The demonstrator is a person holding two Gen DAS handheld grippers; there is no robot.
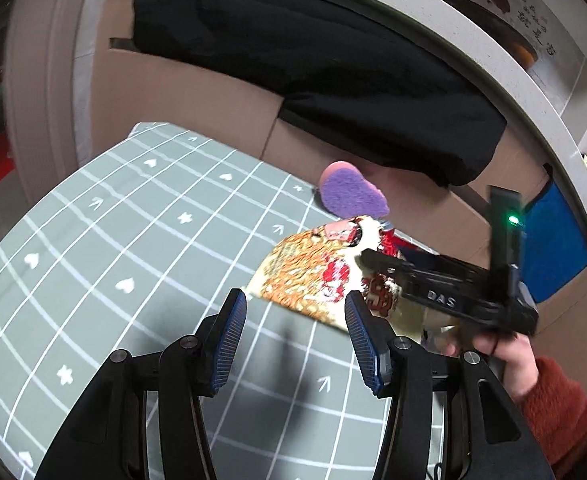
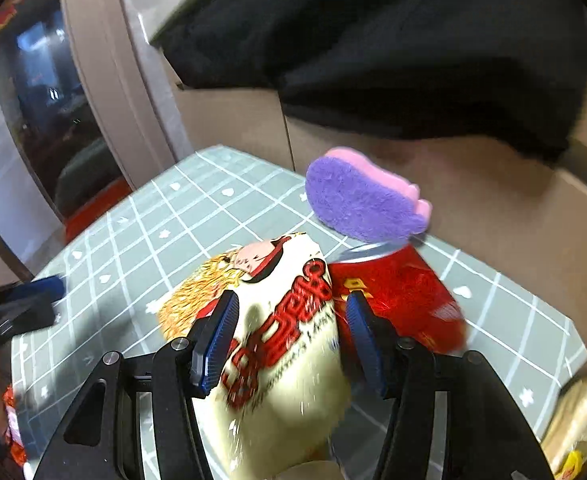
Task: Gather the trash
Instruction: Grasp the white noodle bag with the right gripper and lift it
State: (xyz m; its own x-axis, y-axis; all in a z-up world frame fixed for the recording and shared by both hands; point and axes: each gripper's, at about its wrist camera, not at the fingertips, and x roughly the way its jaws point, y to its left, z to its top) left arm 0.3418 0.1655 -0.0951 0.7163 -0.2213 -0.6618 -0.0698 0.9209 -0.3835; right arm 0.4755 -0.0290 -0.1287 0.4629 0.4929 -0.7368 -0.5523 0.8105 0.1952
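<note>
I have the right gripper [image 2: 289,332] straddling the noodle packet [image 2: 269,344], a cream and orange wrapper with red lettering. Its blue pads [image 2: 217,344] stand on either side of the crinkled film with the jaws wide, and I cannot tell whether either pad is touching it. So I judge this as the step of picking up the first piece of trash, with the grasp not yet made.

The packet lies on the green grid tablecloth [image 1: 133,240] toward its far edge, near the cardboard box [image 1: 213,92] that stands behind the table with a black cloth [image 1: 313,68] draped over it. Just beyond the packet a red can [image 2: 397,296] lies on its side, touching or nearly touching the wrapper. A purple and pink sponge [image 2: 361,204] sits past the can, close to the box.

My left gripper [image 1: 295,332] is also spread wide and holds nothing, hovering over bare cloth short of the packet's near corner.

Next I would close the right fingers on the wrapper. The film is thin and puffed, so it will likely crumple and slide; I should squeeze well in from the edge and keep the right pad clear of the can
</note>
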